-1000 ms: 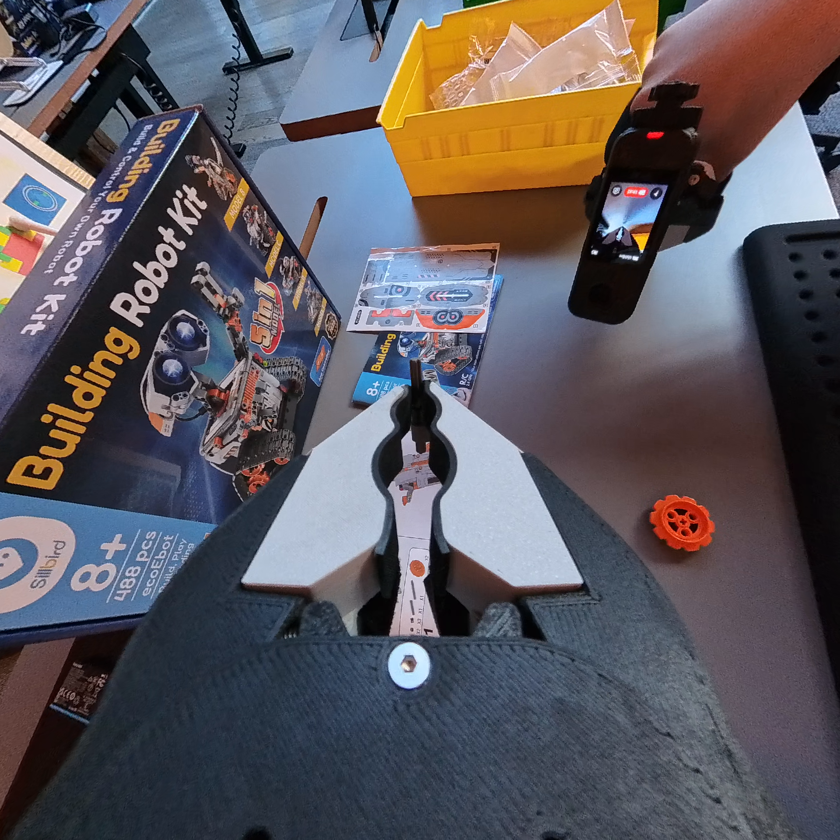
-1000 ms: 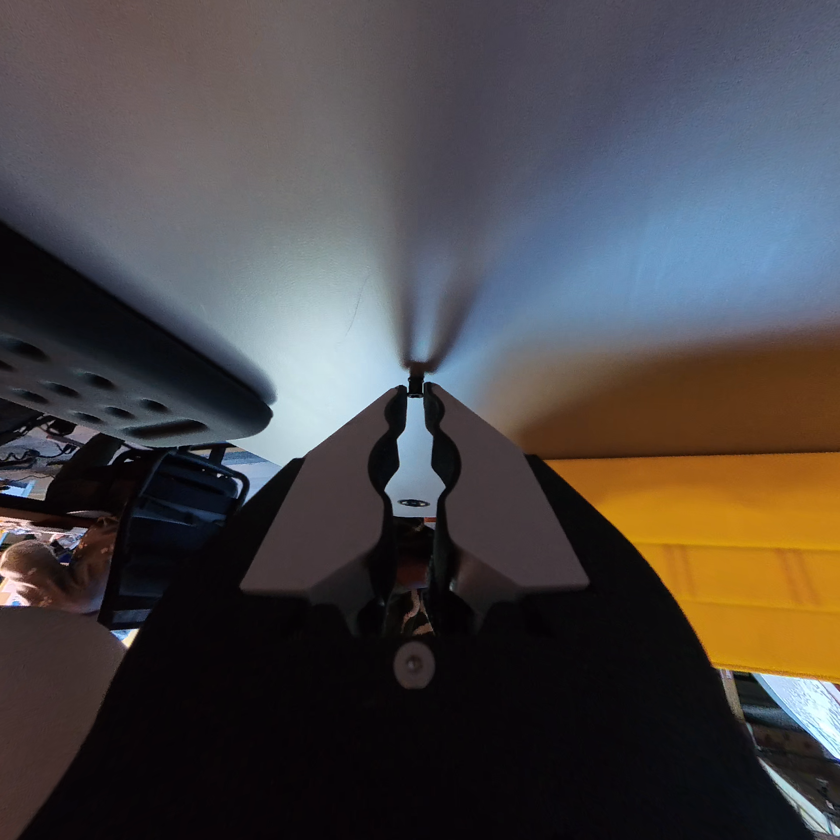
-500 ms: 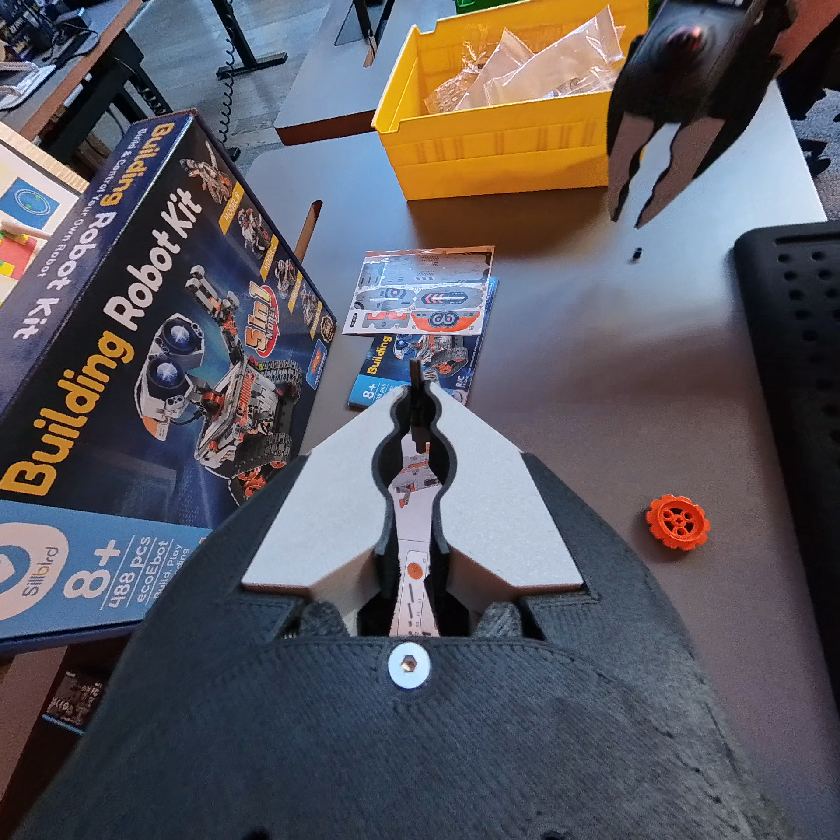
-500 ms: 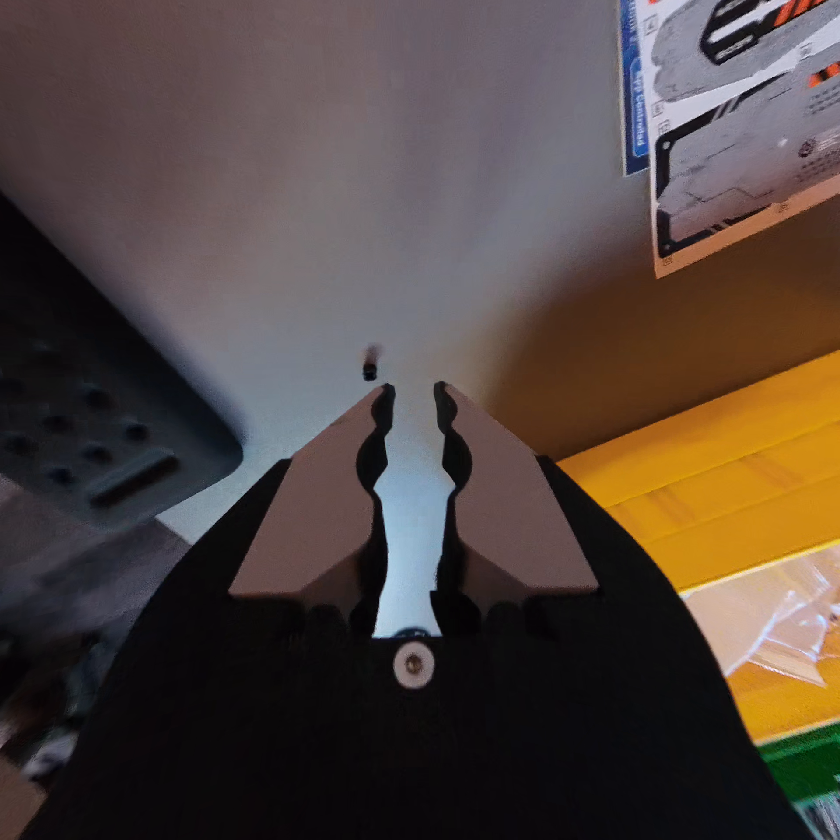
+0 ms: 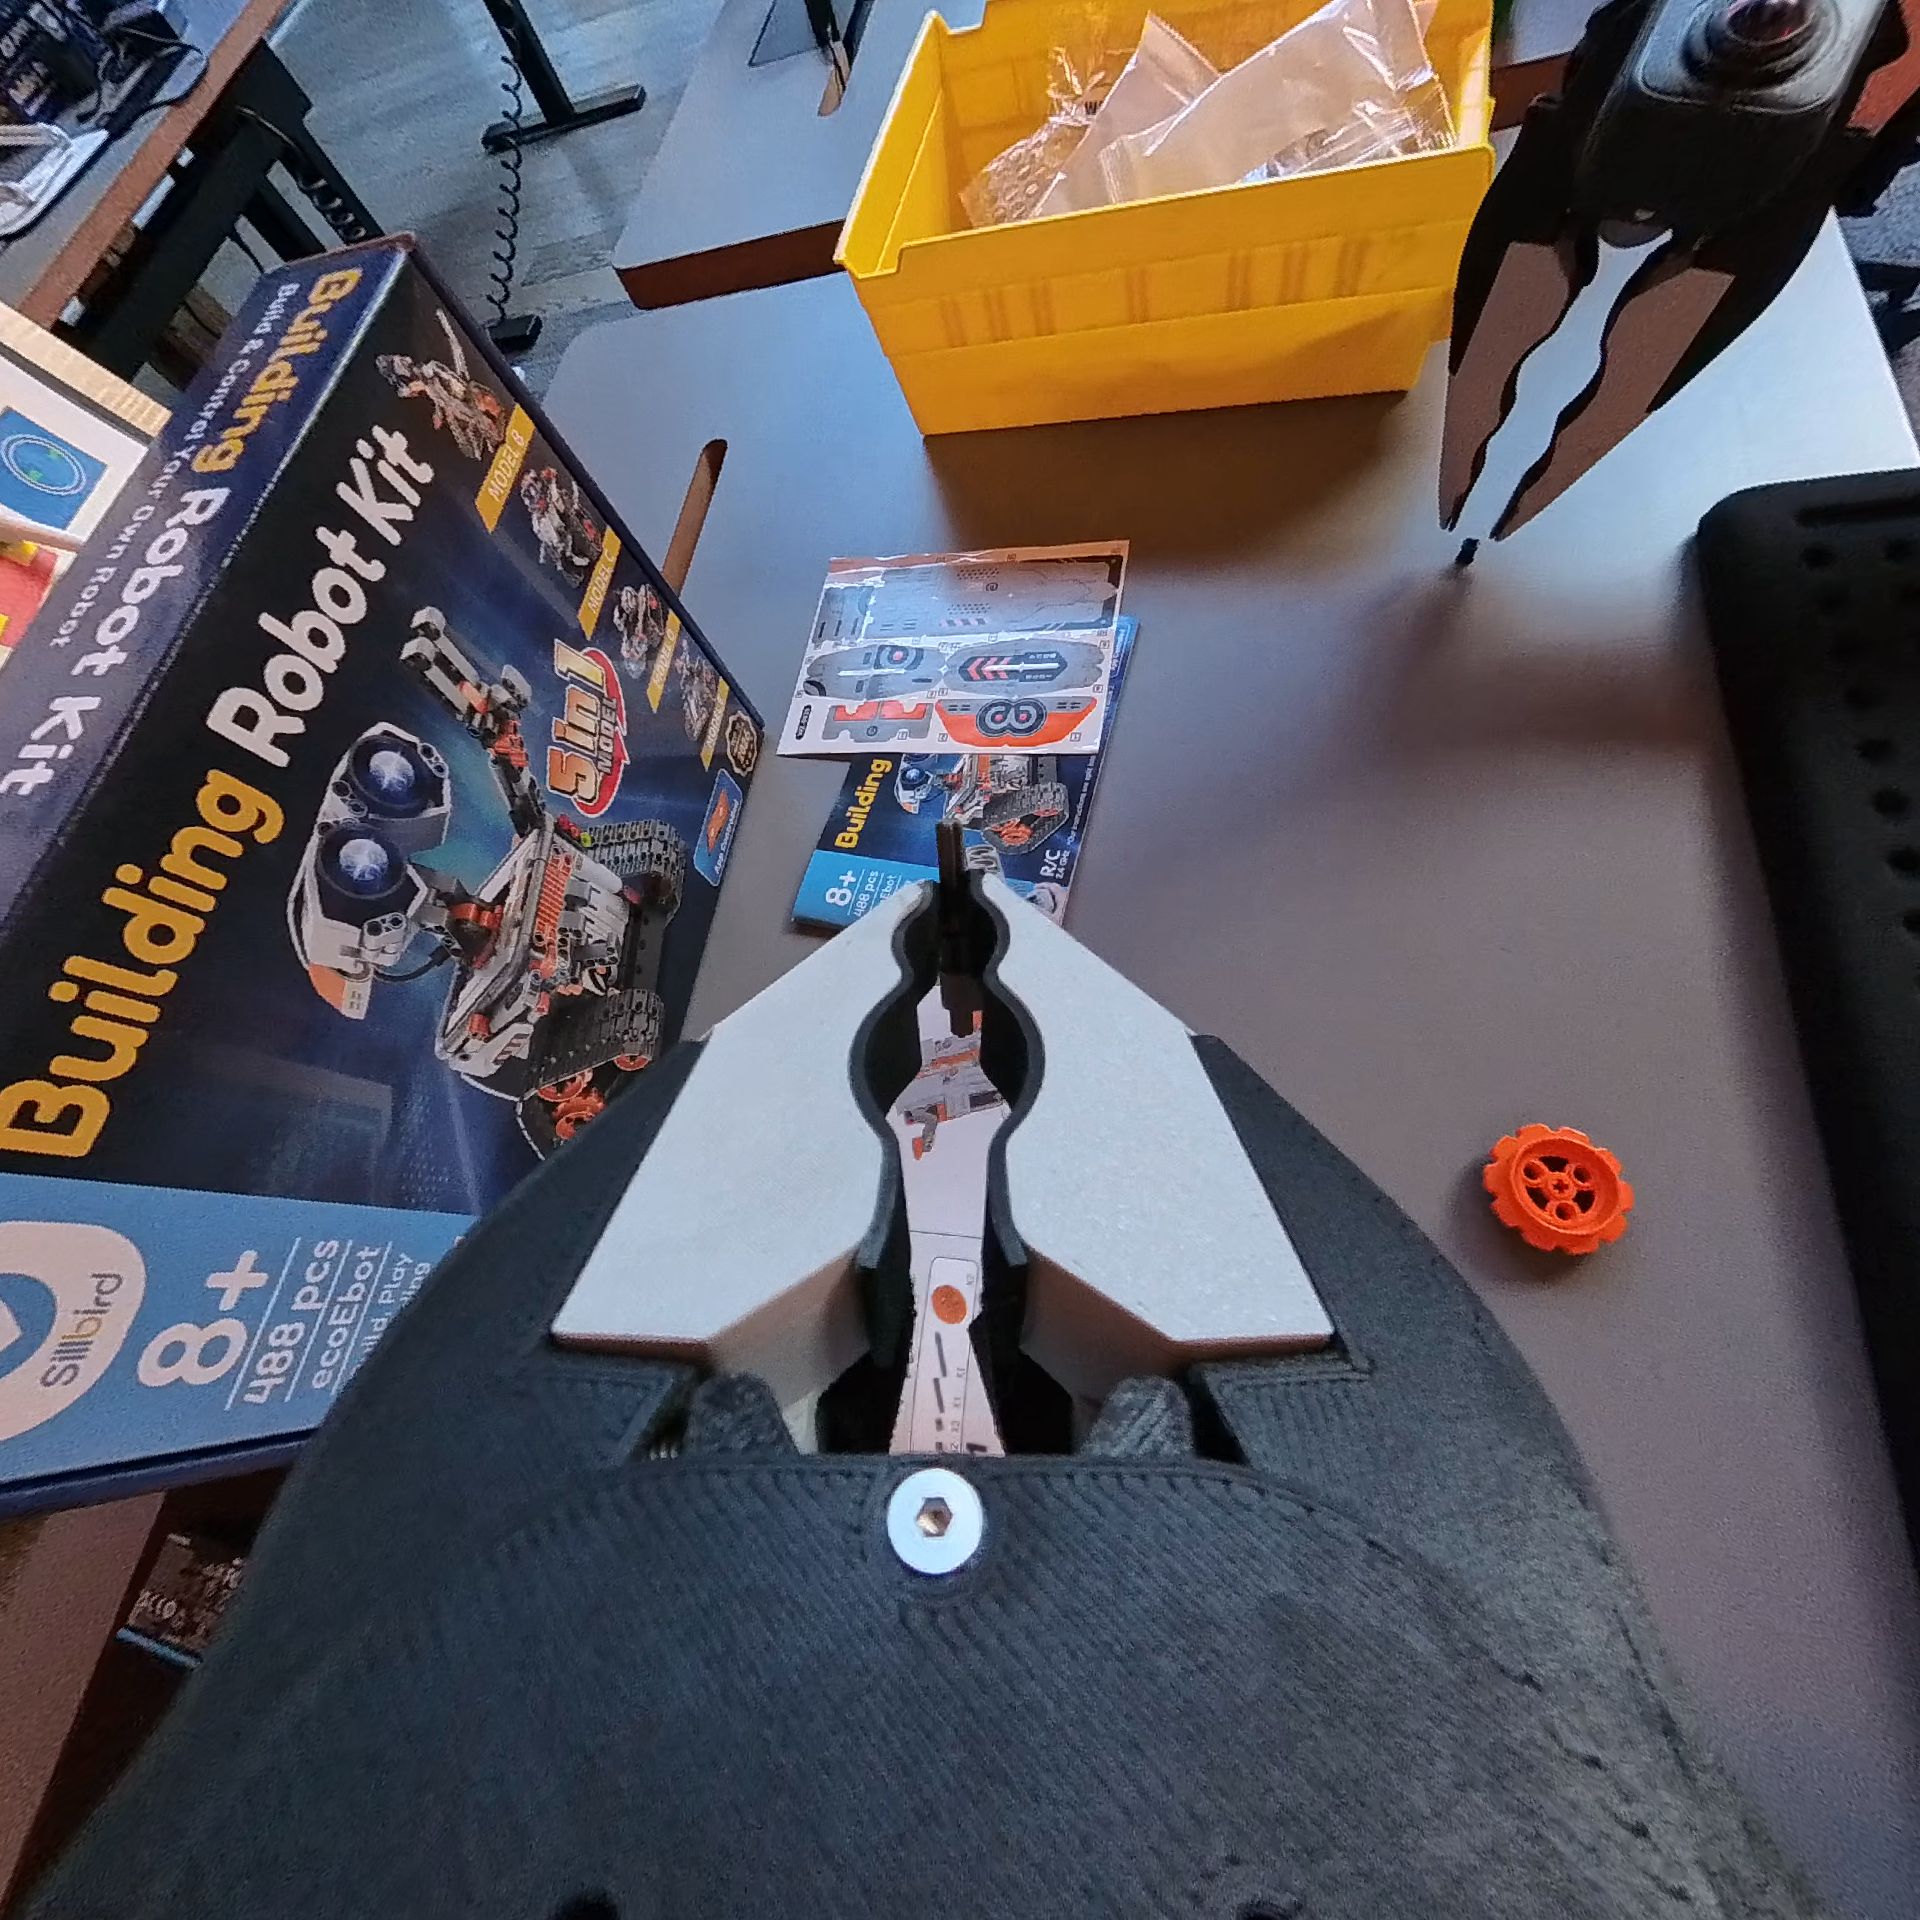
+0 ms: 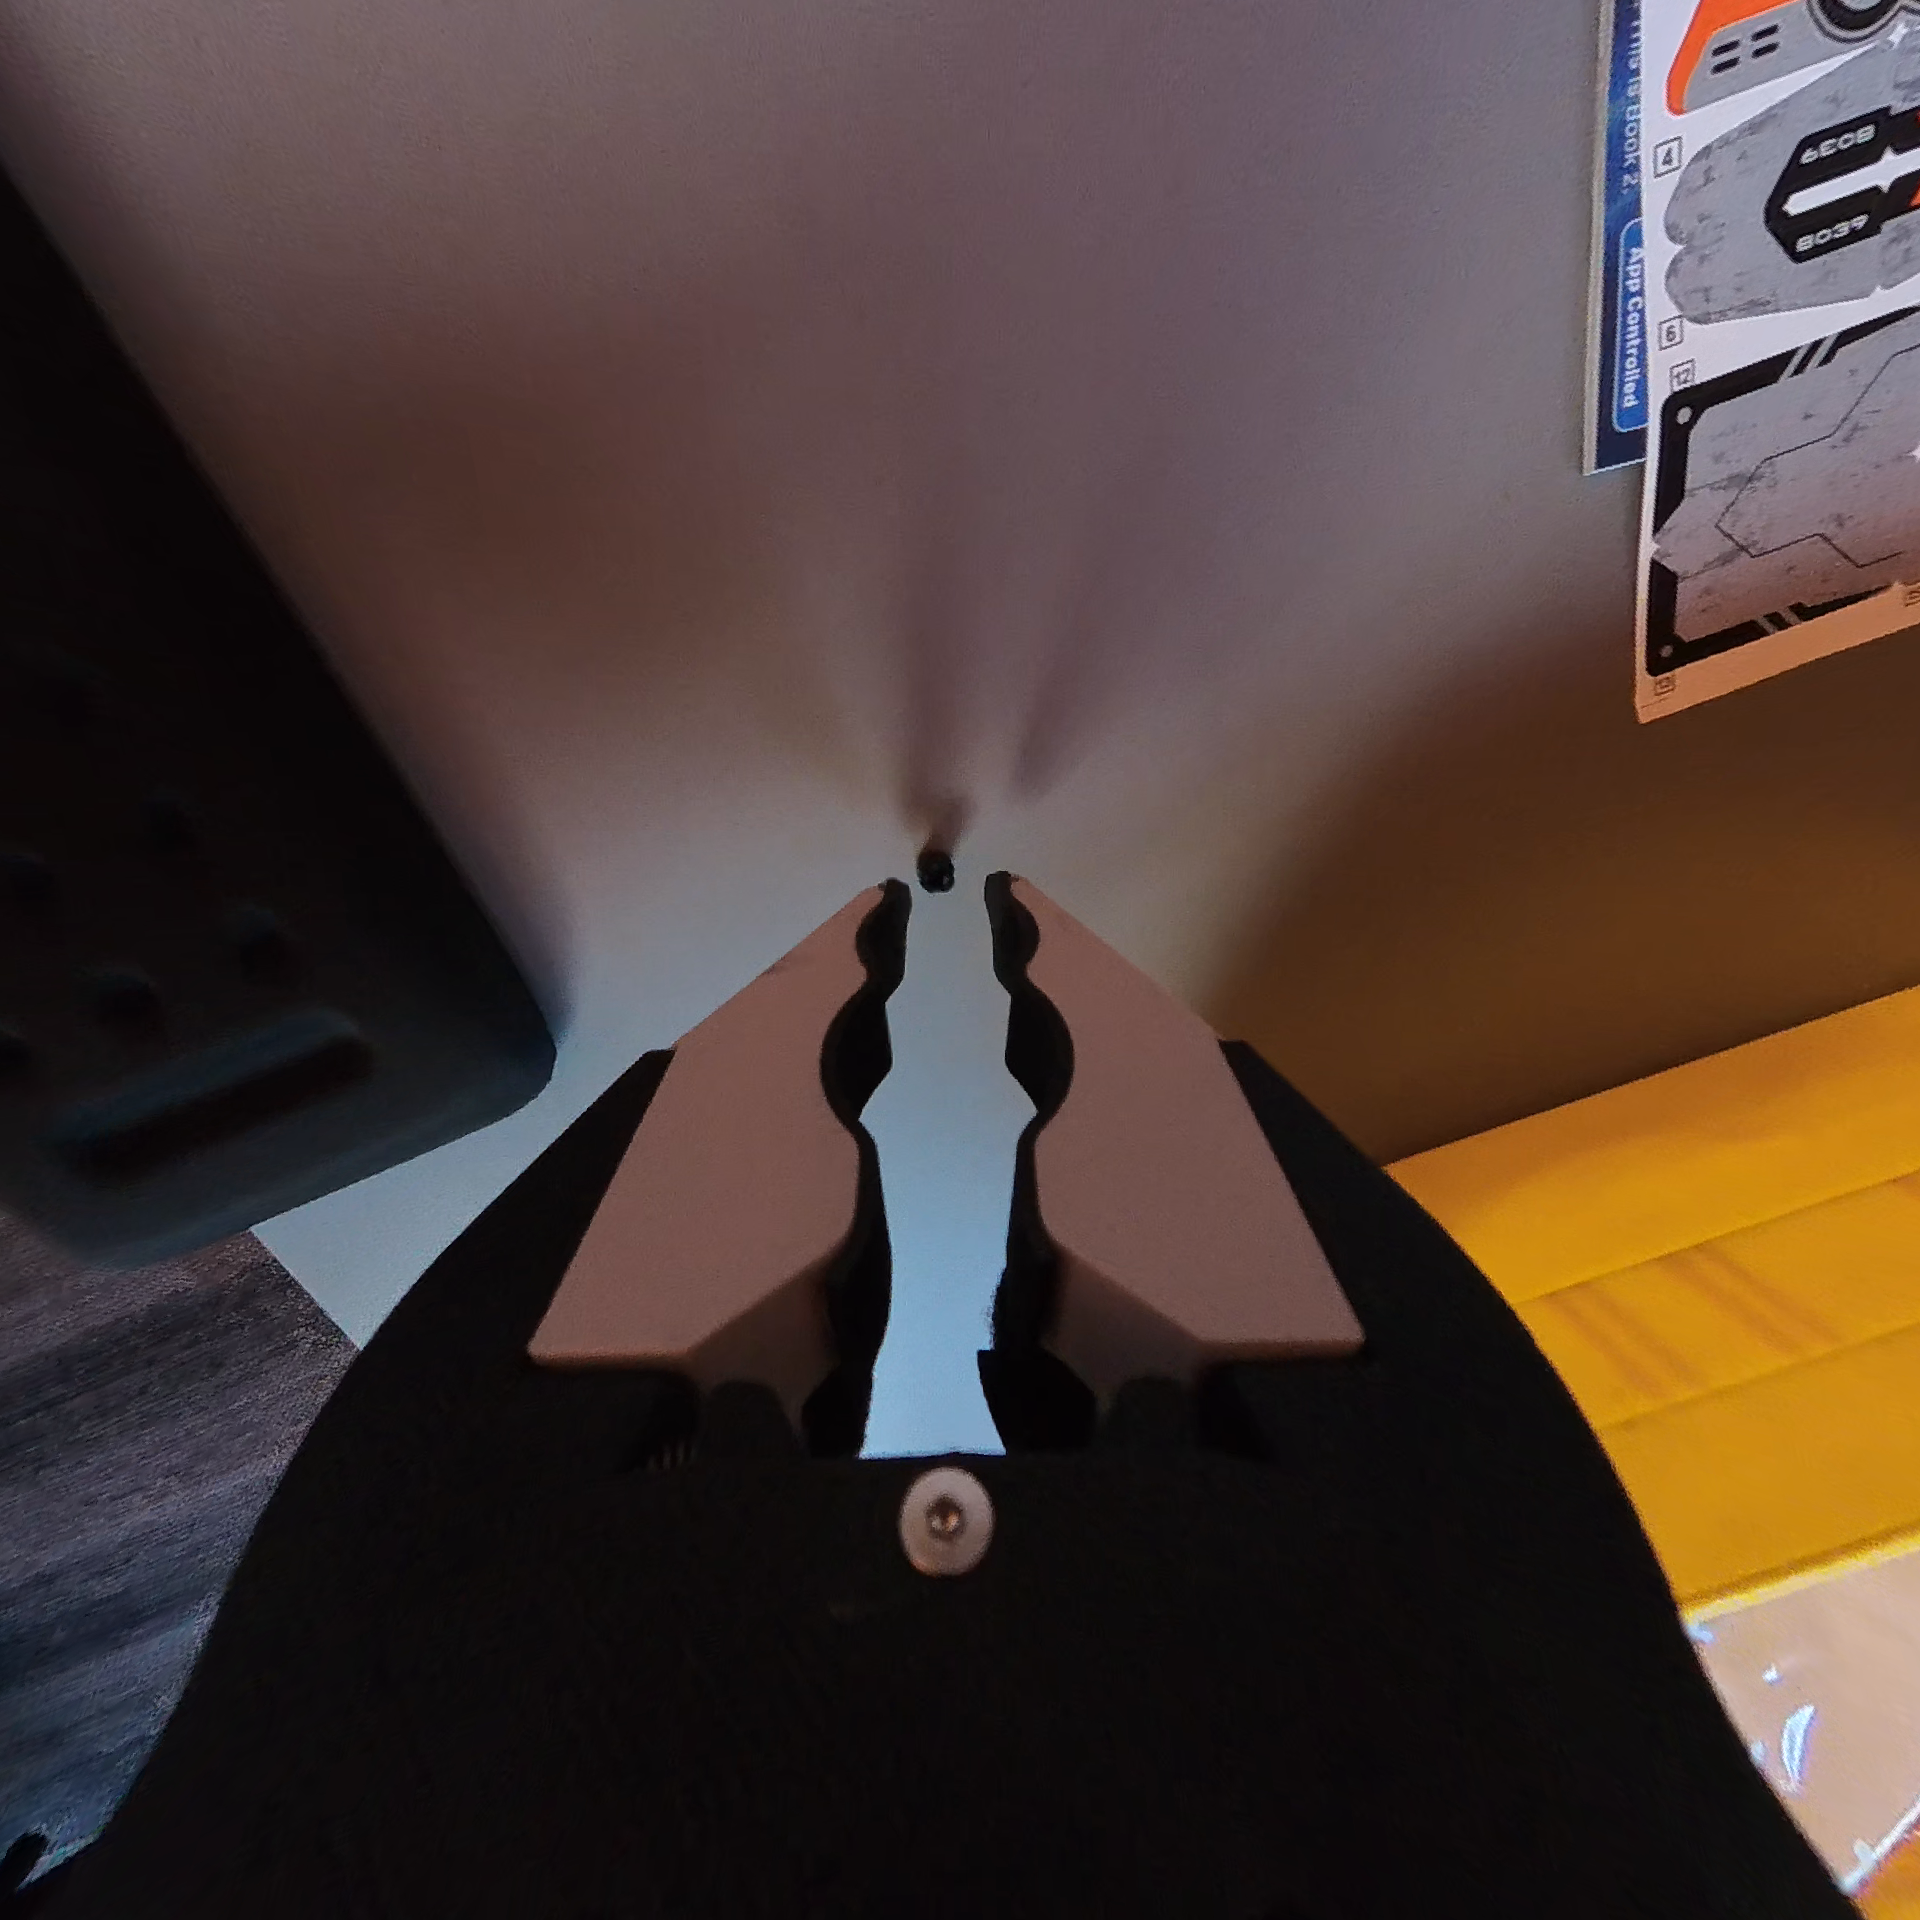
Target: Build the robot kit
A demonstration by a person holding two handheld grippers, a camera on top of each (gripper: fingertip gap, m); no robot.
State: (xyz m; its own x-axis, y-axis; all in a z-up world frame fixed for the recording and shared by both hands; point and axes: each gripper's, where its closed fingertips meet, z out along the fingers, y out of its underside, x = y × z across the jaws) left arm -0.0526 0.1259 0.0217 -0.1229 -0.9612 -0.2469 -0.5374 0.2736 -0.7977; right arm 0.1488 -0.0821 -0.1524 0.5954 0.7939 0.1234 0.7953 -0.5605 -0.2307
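My left gripper (image 5: 954, 891) is shut on a thin black axle rod (image 5: 951, 925) that stands out past its tips, held above a blue booklet (image 5: 940, 836). My right gripper (image 6: 943, 885) is open, its tips just above the grey table (image 6: 935, 416). A tiny black peg (image 6: 935, 868) lies on the table right before its tips, nearer the left finger. In the left wrist view the right gripper (image 5: 1475, 525) hangs point-down over that peg (image 5: 1466, 552). An orange gear wheel (image 5: 1556, 1188) lies on the table to the right of my left gripper.
A large robot kit box (image 5: 312, 790) fills the left. A sticker sheet (image 5: 961, 649) lies on the booklet. A yellow bin (image 5: 1164, 301) with clear plastic bags stands at the back. A black perforated pad (image 5: 1839, 831) lies along the right edge. The grippers' ends are close to 35 centimetres from one another. The orange gear wheel (image 5: 1556, 1188) is about equally far from each gripper, around 25 centimetres.
The right gripper opened and let go of the tiny black peg, which now lies on the table. It turned and lifted, then came back down over the peg. The left gripper barely moved.
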